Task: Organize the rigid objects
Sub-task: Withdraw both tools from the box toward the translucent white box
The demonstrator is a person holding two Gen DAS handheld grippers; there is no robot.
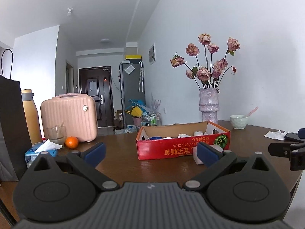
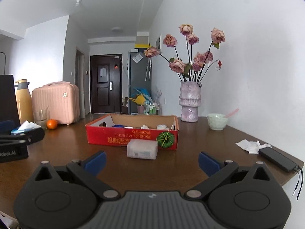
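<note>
Fingers of both the left hand-held gripper point(image 1: 151, 150) and right hand-held gripper point(image 2: 152, 160) are spreading wide, gripping nothing; a plastic box point(image 2: 142, 150) is lying on the surface point(image 2: 190, 152) against the red carton point(image 2: 131, 138).

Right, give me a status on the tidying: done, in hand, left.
Done: several small items, one blue and some white, already lie inside the red cardboard box. In hand: nothing; the left tongs and right tongs are both open and empty. Left: the translucent plastic case lies on the table right in front of the box, squarely ahead of the right tongs, so it looks like the likely next pick.
</note>
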